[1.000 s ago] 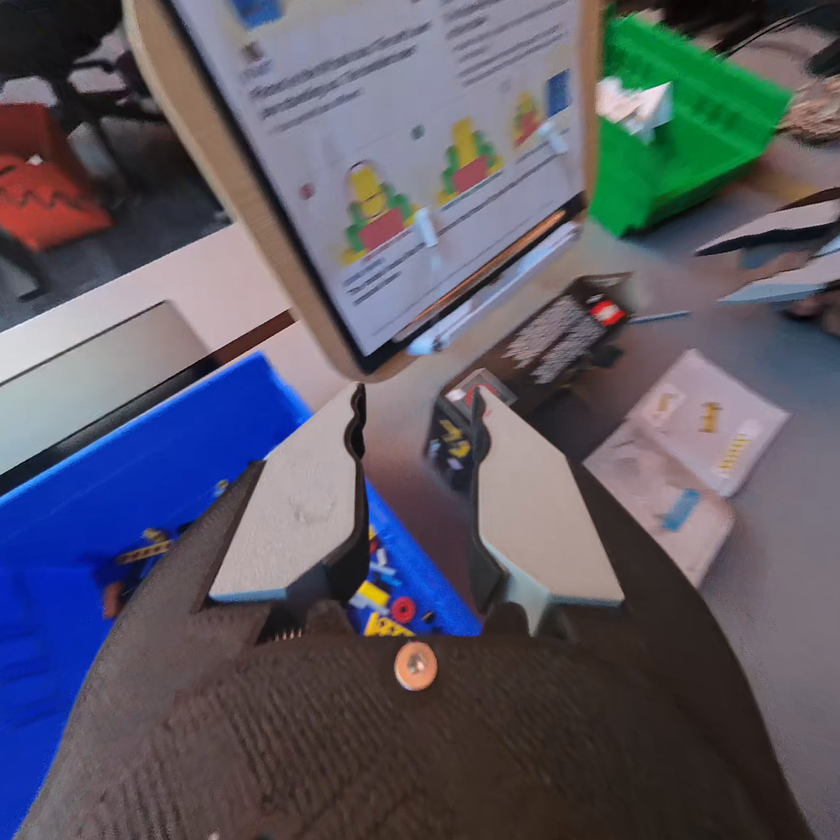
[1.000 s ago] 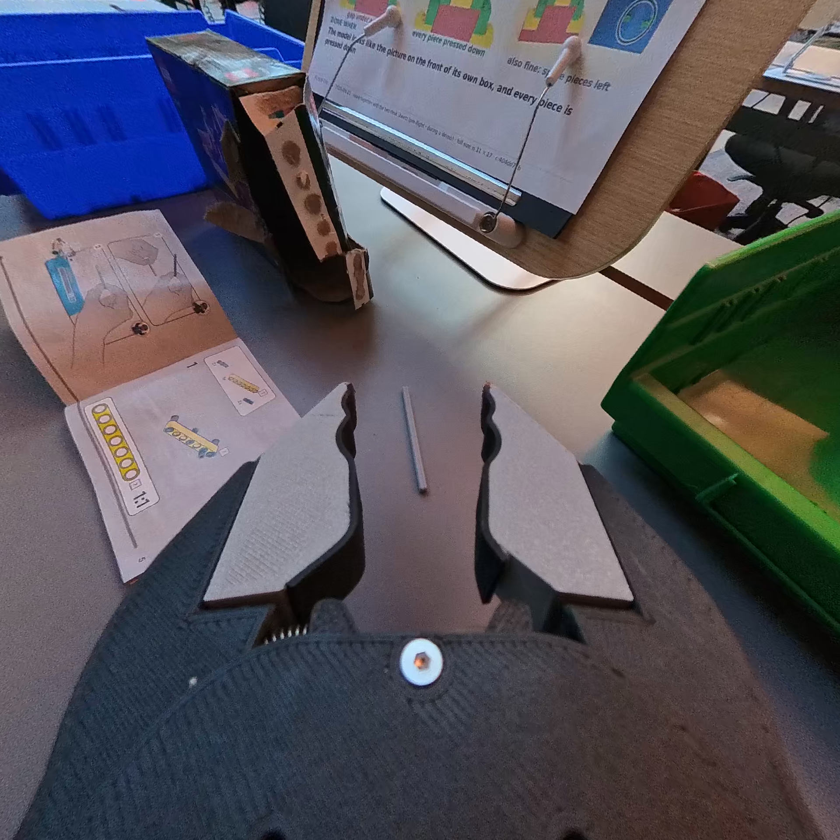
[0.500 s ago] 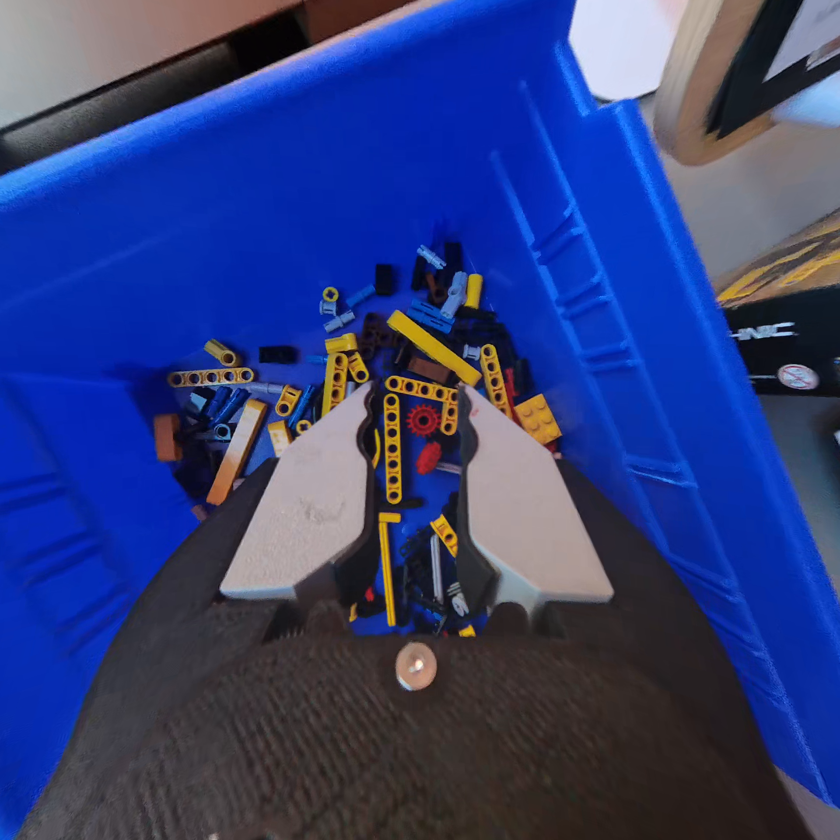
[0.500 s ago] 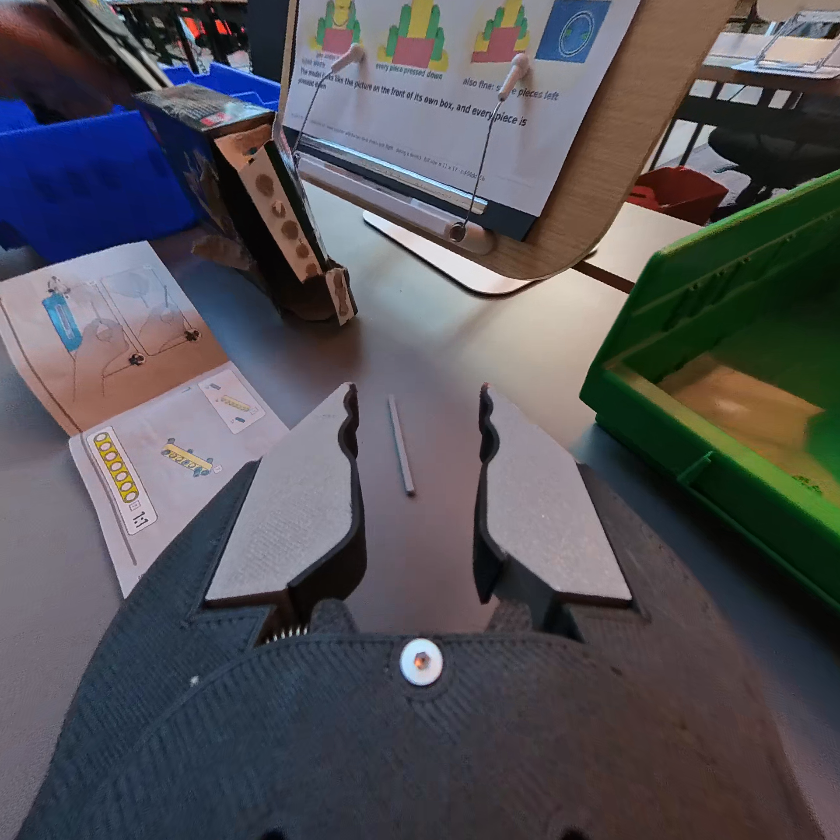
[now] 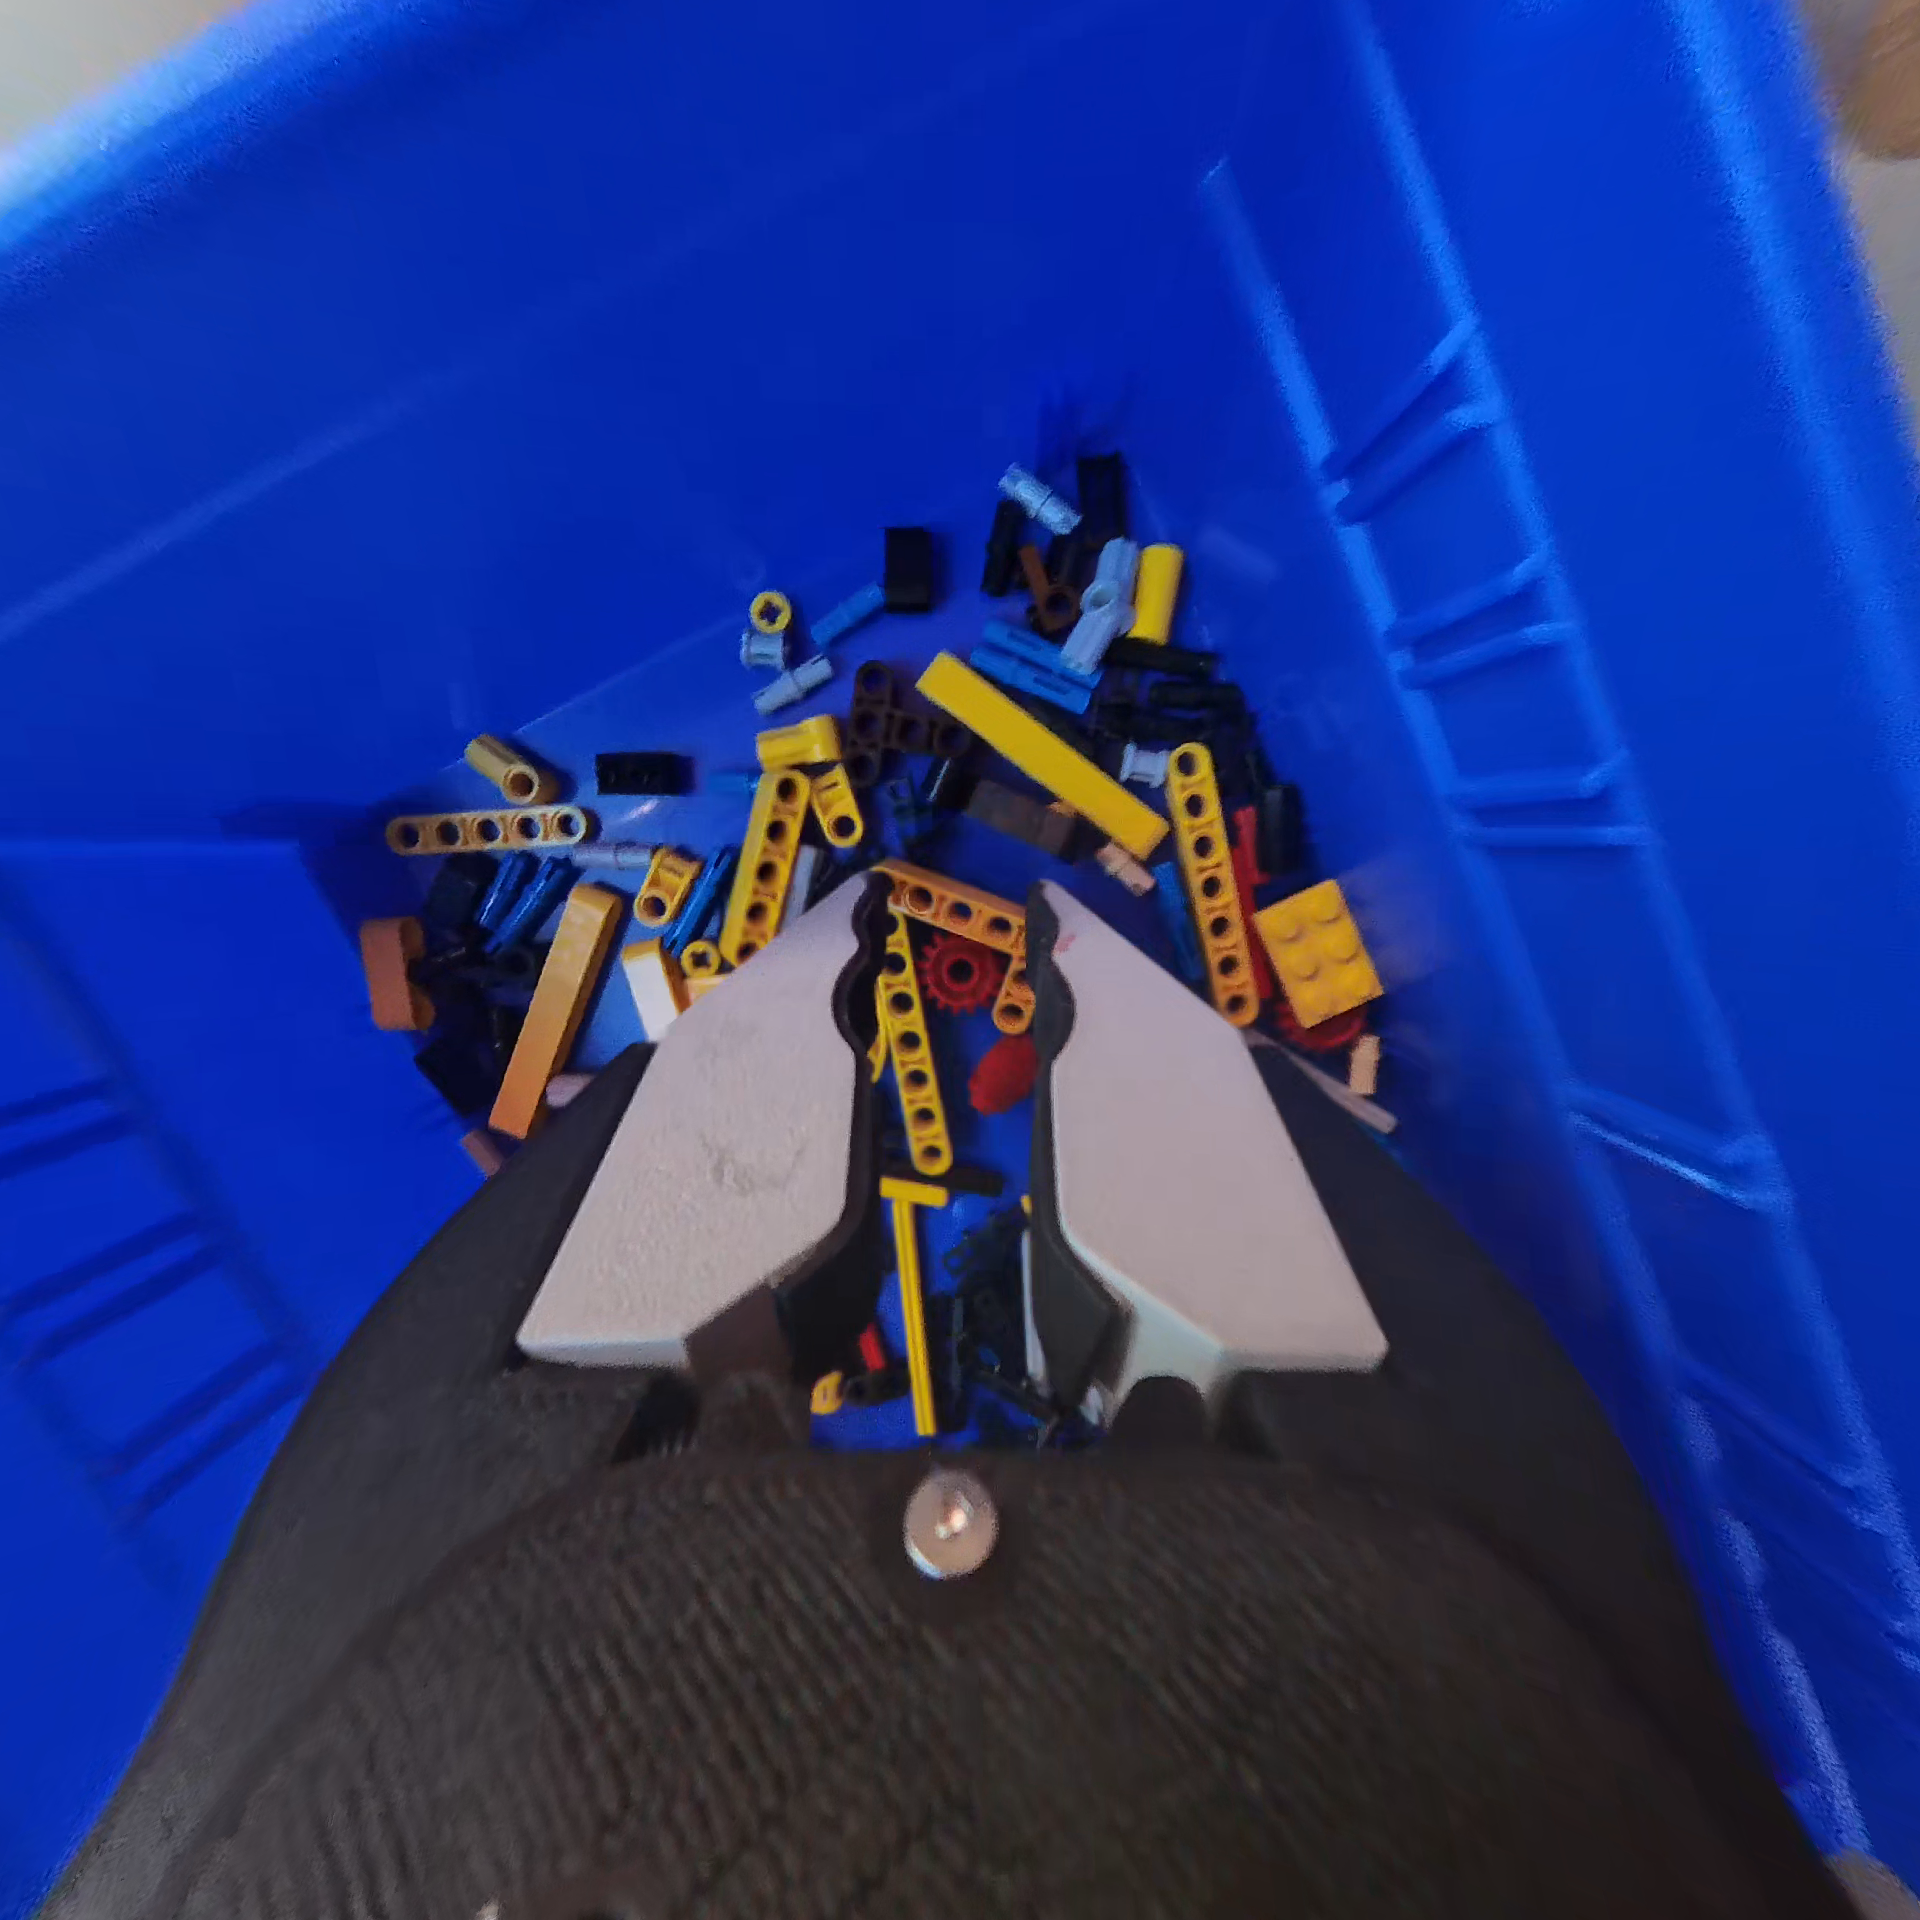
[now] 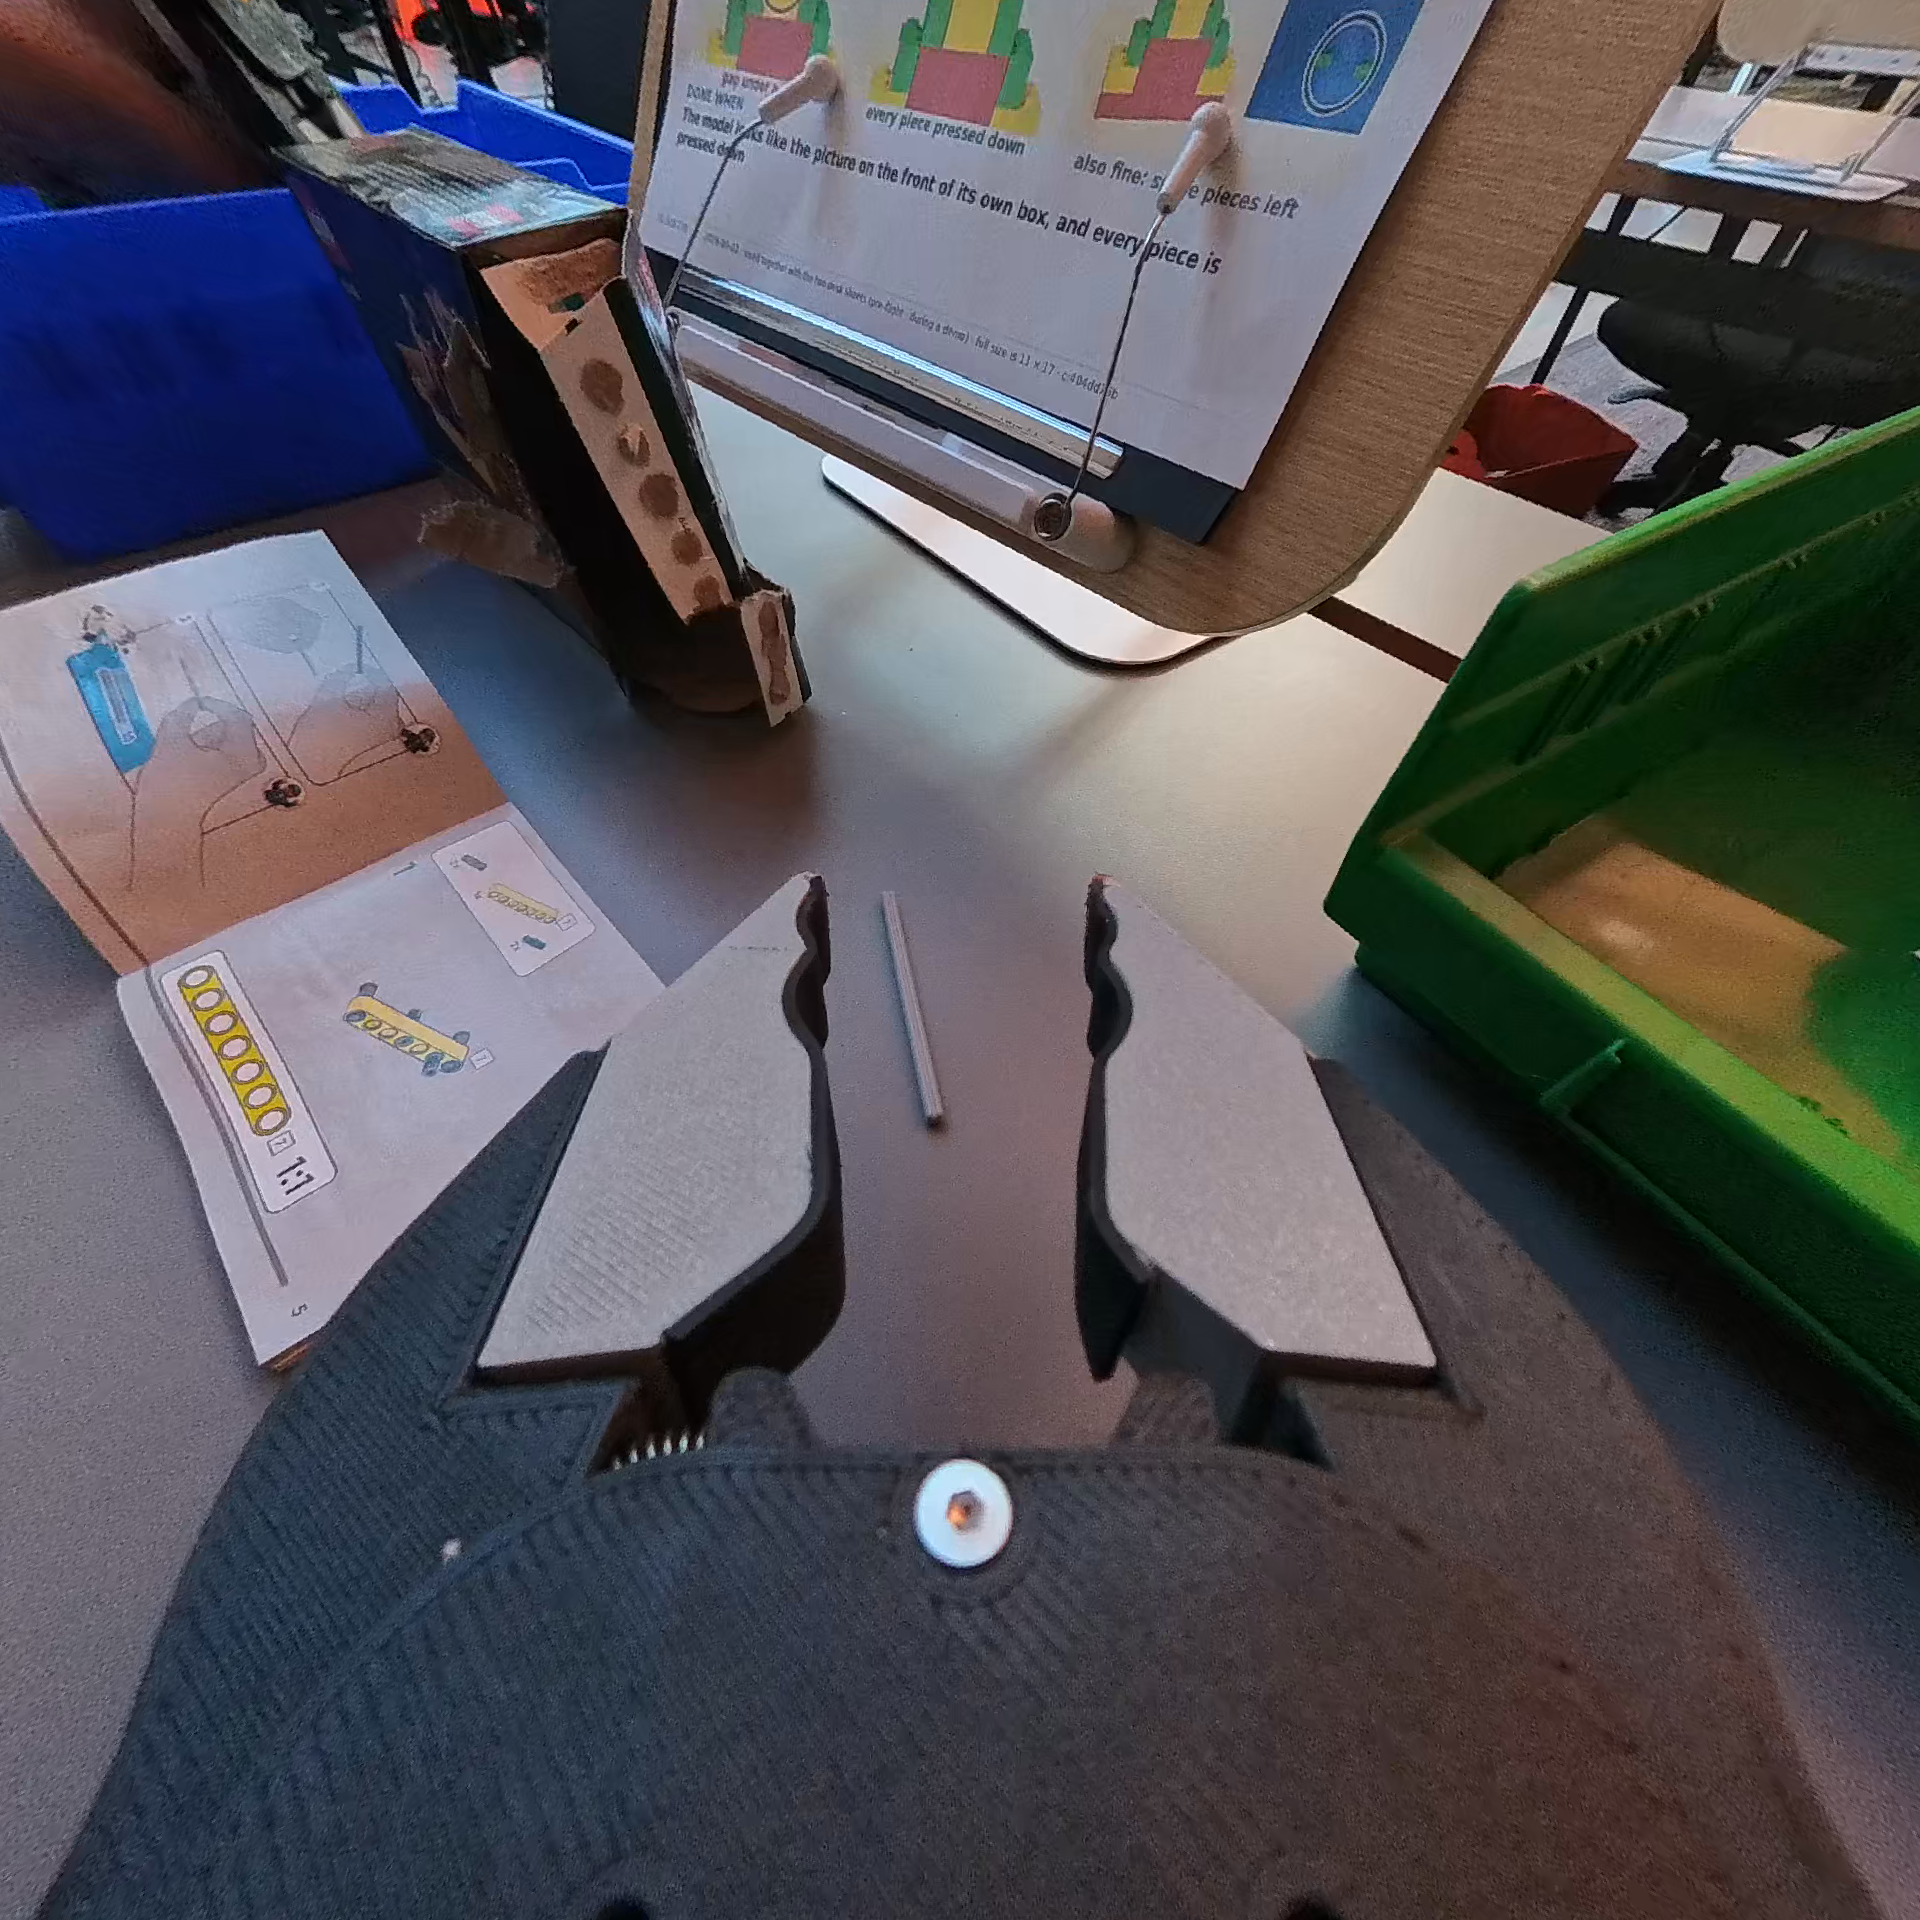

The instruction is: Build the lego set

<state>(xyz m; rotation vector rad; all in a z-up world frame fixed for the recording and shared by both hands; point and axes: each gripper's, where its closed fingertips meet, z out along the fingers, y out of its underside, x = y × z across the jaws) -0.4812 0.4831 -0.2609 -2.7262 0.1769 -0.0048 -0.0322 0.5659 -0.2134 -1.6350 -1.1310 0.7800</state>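
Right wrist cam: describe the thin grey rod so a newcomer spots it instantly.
Start at the green bin on the dark table. Left of it, between the right gripper's open jaws, lies the thin grey rod, alone on bare tabletop: the only loose piece there.

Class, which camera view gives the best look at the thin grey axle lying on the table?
The right wrist view: the thin grey axle lies in plain sight on the table, framed by the open right gripper. The left wrist view looks into the blue bin and shows nothing of it.

The left hand-held gripper (image 5: pixel 951 914), jaws parted, hangs over loose lego pieces (image 5: pixel 1039 748) in the blue bin (image 5: pixel 623 364).
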